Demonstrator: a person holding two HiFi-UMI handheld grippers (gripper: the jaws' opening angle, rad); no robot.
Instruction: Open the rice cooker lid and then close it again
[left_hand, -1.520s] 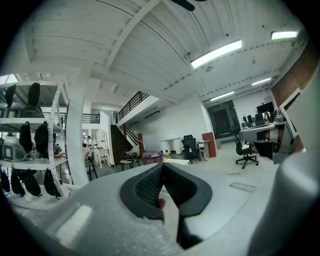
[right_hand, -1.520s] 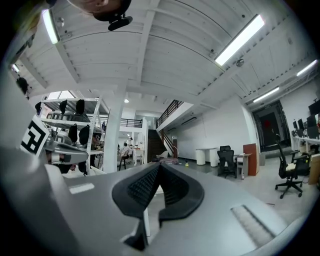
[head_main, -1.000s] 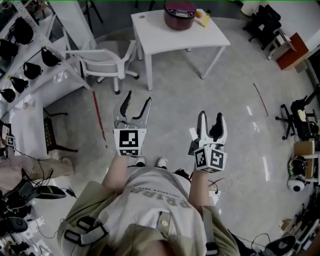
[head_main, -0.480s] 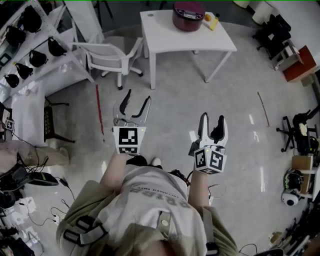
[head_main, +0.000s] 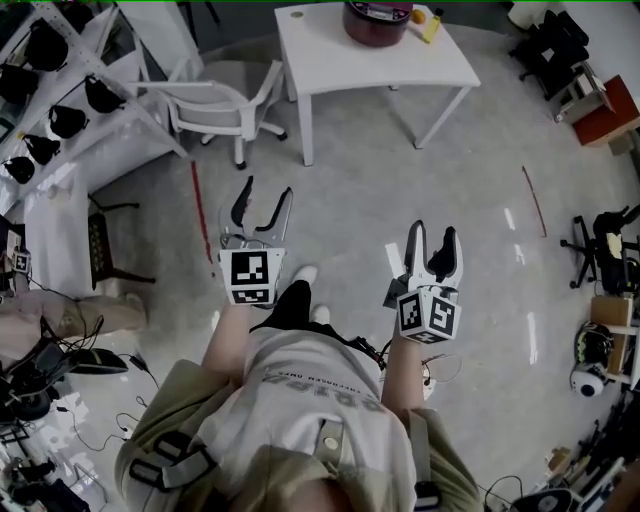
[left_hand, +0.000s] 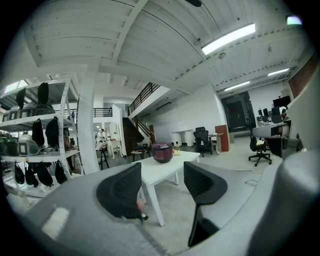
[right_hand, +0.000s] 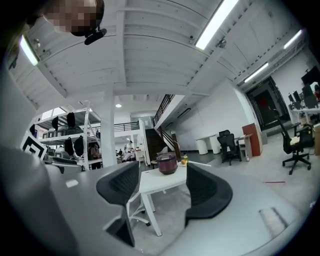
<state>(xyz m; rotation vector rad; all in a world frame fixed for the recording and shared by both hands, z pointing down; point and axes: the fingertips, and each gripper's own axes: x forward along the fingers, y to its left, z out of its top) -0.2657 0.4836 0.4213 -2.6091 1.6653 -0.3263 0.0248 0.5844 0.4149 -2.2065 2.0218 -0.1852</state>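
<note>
At the far end of the white rectangular desk (head_main: 330, 60), well apart from both grippers: round dark-maroon rice cooker (head_main: 378, 20), lid apparently down. The left gripper (head_main: 265, 200) and the right gripper (head_main: 433, 245) hover over open floor, fingers partly spread, holding nothing. Likely fault: a sweeping approach knocks the small yellow bottle (head_main: 430, 27) just beside the cooker.

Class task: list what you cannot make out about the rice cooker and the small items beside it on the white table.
- Rice cooker: in the head view the top edge cuts off its far side, so any lid latch is unseen.
- In both gripper views it is too small and distant to show a lid button or seam.
- Yellow item and orange item beside it: too small to identify in any view.
</note>
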